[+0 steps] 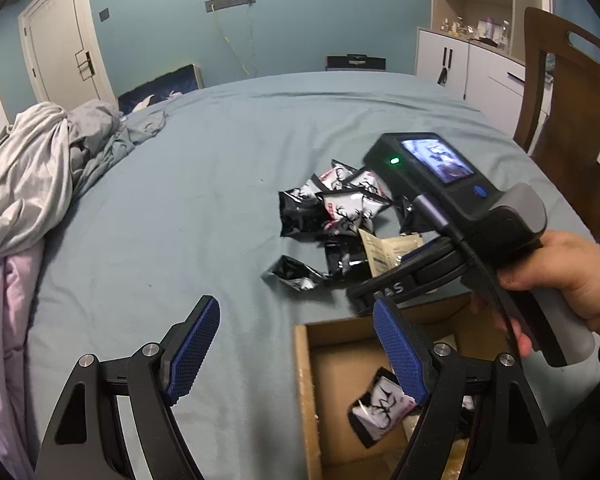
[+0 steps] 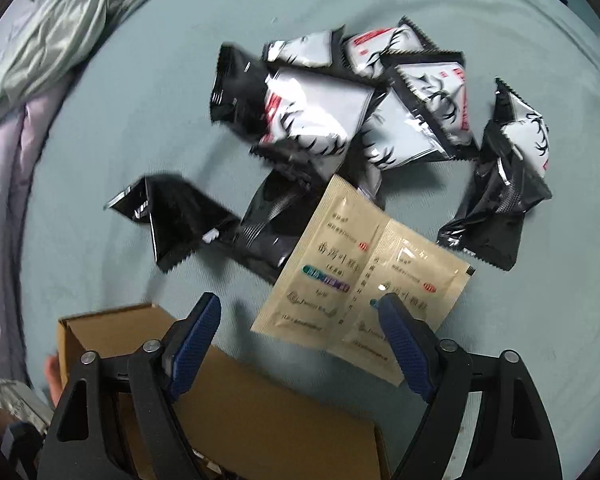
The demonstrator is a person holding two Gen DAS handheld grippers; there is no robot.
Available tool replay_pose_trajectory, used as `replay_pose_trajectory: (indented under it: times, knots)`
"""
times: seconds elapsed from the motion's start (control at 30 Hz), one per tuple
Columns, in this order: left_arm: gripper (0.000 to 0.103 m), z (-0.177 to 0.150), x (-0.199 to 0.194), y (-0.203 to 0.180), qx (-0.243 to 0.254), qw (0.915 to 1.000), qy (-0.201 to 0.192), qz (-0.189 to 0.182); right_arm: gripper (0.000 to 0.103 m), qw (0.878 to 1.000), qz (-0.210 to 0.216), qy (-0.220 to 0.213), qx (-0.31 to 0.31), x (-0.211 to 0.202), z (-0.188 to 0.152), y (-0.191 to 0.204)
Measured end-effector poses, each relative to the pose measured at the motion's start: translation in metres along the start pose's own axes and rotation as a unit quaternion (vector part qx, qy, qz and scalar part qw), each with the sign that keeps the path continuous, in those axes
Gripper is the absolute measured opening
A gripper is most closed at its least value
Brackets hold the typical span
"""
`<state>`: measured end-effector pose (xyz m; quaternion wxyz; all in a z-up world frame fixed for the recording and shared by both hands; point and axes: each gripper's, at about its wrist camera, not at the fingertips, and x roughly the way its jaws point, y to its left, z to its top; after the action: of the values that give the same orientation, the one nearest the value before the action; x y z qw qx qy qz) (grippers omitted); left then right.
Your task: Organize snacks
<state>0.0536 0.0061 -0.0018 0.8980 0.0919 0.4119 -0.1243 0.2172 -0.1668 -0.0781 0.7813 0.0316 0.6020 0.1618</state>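
Blue bed (image 2: 100, 168) carries about nine black-and-white packets (image 2: 312, 120) heaped at 12 o'clock of two joined beige sachets (image 2: 360, 272). Box (image 1: 306, 392) holds one packet (image 1: 382, 404). Left tongs (image 1: 296, 352) spread, empty; right tongs (image 2: 300, 340) spread over the sachets.

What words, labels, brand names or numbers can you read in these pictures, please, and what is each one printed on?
"AS": white letters on the black frame of the right gripper, the start of the word hidden.
Beige twin sachet: Chinese lettering and a line of small Latin script, too blurred to read.
Black-and-white snack packets: red label blocks beside an antler design, too blurred to read.
Cardboard box: no print visible.
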Motion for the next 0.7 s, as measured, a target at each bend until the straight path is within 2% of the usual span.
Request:
replay_pose_trajectory:
  times: [0.03,0.07,0.17,0.23,0.27,0.3,0.4,0.47,0.53,0.7]
  knots:
    - [0.080,0.000,0.001,0.001,-0.002,1.0000,0.000,0.002,0.056,1.000,-0.009,-0.005,0.004,0.000,0.000,-0.004]
    - [0.080,0.001,0.002,0.003,-0.006,1.0000,0.003,0.001,0.041,1.000,-0.005,-0.007,0.009,0.000,-0.001,-0.008]
    - [0.080,0.000,0.006,0.007,-0.017,0.9998,0.008,0.004,0.032,0.999,0.022,-0.021,0.033,-0.004,-0.006,-0.025]
    - [0.080,0.000,0.007,0.011,-0.020,0.9997,0.004,0.014,0.022,0.998,0.029,-0.037,0.045,-0.009,-0.011,-0.033]
    - [0.080,0.000,0.007,0.012,-0.020,0.9996,0.002,0.018,0.012,0.997,0.032,-0.050,0.053,-0.015,-0.014,-0.037]
    - [0.080,0.000,0.007,0.013,-0.019,0.9996,0.001,0.023,0.007,0.996,0.032,-0.061,0.060,-0.022,-0.018,-0.039]
    - [0.080,0.004,0.008,0.016,-0.013,0.9994,0.003,0.031,0.001,0.991,0.034,-0.099,0.080,-0.045,-0.035,-0.048]
    - [0.080,0.012,0.012,0.014,0.014,0.9994,0.014,0.029,0.001,0.986,0.039,-0.130,0.101,-0.067,-0.055,-0.050]
    - [0.083,0.020,0.018,0.013,0.029,0.9989,0.025,0.027,0.001,0.975,0.062,-0.168,0.130,-0.089,-0.076,-0.052]
    - [0.084,0.044,0.043,0.016,0.030,0.9975,0.063,-0.012,0.001,0.933,0.114,-0.291,0.181,-0.154,-0.157,-0.062]
